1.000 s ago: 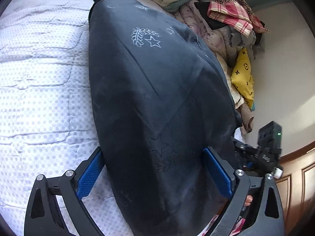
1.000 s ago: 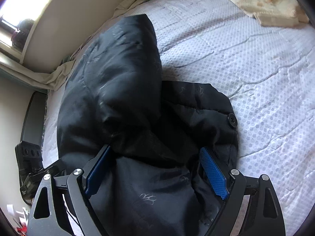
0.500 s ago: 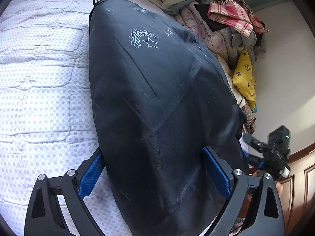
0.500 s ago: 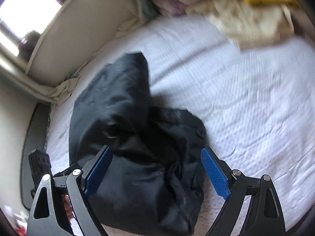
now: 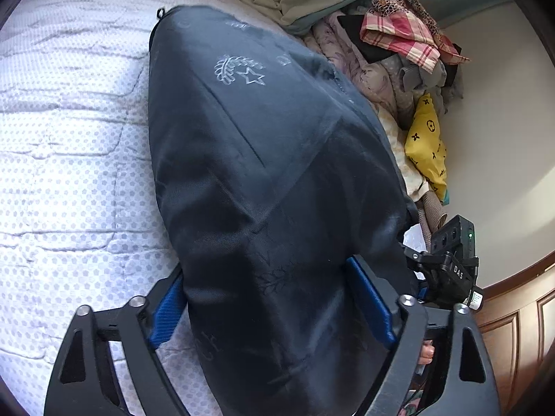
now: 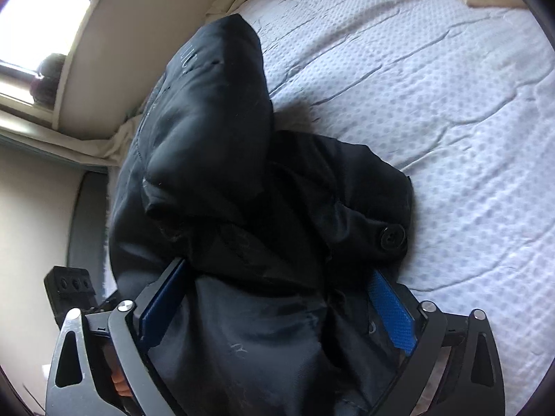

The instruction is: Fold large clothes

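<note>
Bed with a white dotted quilted cover (image 5: 69,173), bearing one large dark padded coat (image 5: 263,173) laid lengthwise, its lining printed with a pale laurel-and-star motif (image 5: 239,71). Left gripper (image 5: 274,306): blue-padded fingers (image 5: 166,306) straddle the near end of the coat, jaws wide but having just been closing; cloth fills the gap, and whether the pads actually pinch it cannot be told. Right gripper (image 6: 281,308): jaws likewise spread, with the bunched near part of the coat (image 6: 242,208) mounded between them; firm hold or mere contact cannot be told. One black button (image 6: 392,236) on the coat's right flap, near the right finger. To the far right by the wall: a heap of unfolded clothes (image 5: 392,55), topped by a red plaid piece (image 5: 399,38), with a yellow patterned item (image 5: 426,145) below it. Wooden panelling (image 5: 517,315) at the near right. A bright window (image 6: 38,10) lies far left in the right wrist view.
</note>
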Available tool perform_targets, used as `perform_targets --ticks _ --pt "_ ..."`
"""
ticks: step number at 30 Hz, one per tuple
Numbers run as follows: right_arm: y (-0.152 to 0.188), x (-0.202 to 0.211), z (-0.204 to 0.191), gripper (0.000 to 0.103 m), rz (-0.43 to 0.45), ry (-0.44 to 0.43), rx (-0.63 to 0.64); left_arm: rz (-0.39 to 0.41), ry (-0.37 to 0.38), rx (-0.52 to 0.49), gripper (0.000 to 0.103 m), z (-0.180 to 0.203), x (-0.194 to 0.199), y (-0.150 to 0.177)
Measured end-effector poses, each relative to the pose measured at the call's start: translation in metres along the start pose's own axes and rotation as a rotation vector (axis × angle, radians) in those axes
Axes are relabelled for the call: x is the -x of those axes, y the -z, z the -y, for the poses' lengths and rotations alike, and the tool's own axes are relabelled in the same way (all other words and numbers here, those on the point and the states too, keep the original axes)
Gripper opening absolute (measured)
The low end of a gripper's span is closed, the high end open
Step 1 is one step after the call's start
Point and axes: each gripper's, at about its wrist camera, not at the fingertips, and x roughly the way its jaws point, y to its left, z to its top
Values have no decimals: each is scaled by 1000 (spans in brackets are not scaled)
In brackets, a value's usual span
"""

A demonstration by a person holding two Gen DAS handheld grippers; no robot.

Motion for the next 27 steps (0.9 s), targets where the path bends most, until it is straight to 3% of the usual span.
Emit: perform_targets --ticks 4,9,17,27 --pt "1 -3 5 80 -3 -73 -19 30 -6 -9 76 7 3 0" --pt "3 3 5 70 24 -116 -27 83 -9 -63 67 20 15 -3" --pt "12 9 -11 69 59 -214 -17 190 8 -145 61 32 55 -12" --pt "21 -40 -84 69 7 -322 67 315 -34 -62 60 -28 135 -27"
